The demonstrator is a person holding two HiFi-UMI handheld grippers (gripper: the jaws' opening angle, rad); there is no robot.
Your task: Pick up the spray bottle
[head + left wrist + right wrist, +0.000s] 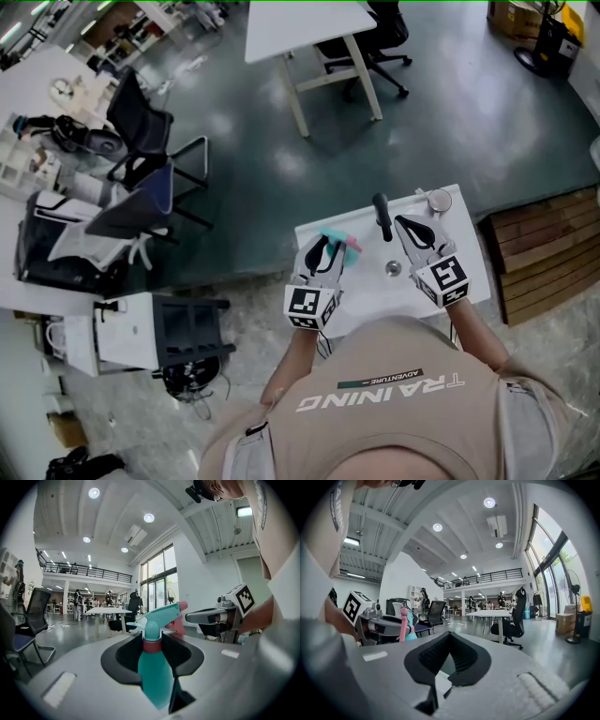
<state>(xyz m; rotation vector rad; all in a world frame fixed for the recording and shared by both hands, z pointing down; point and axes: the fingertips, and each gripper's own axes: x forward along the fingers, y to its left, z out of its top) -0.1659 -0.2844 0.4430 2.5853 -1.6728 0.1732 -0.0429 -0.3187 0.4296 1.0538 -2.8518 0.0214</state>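
Observation:
A teal spray bottle [339, 240] with a pink trigger tip sits between the jaws of my left gripper [323, 251], which is shut on it over the small white table [375, 295]. In the left gripper view the bottle [152, 672] stands upright in my left gripper [152, 641], its nozzle pointing right toward my right gripper [211, 617]. My right gripper [405, 227] hovers beside it, its jaws closed with nothing in them. The right gripper view shows my right gripper [450, 637] with its pads meeting and the bottle [407, 626] off to the left.
A black upright handle [382, 217], a round metal piece [439, 199] and a small metal disc [394, 268] are on the table. Wooden pallets [544, 253] lie to the right. Office chairs [141, 150] and a cart [150, 333] stand at the left, and a larger white table [309, 37] beyond.

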